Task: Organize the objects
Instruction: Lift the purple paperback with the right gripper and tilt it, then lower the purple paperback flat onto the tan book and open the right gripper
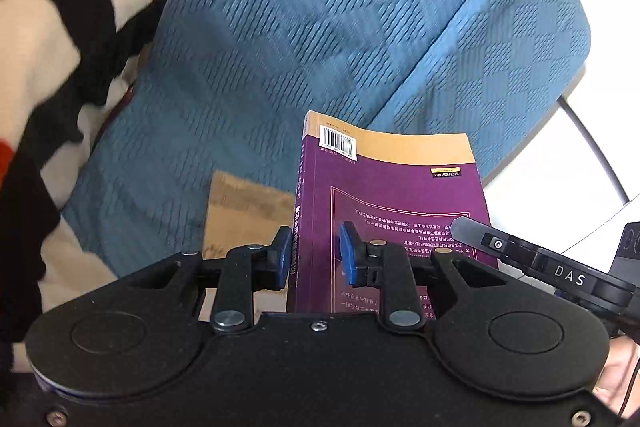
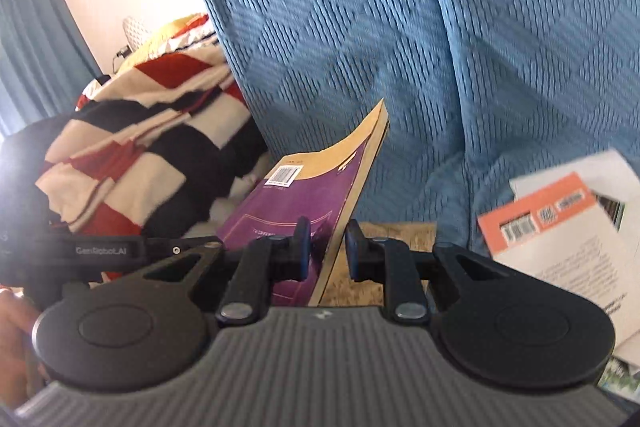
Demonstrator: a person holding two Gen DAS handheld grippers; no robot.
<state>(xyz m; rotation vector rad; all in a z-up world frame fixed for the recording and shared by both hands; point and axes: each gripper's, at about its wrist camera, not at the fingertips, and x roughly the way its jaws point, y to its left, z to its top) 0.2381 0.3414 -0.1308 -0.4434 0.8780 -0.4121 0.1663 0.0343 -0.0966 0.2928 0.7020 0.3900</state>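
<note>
My left gripper (image 1: 314, 255) clamped the purple book (image 1: 396, 195) at its spine edge, my right gripper (image 2: 327, 251) at its page edge. It hung back cover up, long axis pointing away toward the blue sofa (image 1: 280, 27). Its near end was hidden. An orange-and-white book (image 2: 560, 239) lay right, blurred.

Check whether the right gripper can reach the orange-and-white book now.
Probably not yet: the right gripper is clamped on the purple book with the left gripper. The orange-and-white book itself lies uncovered beside it.
</note>
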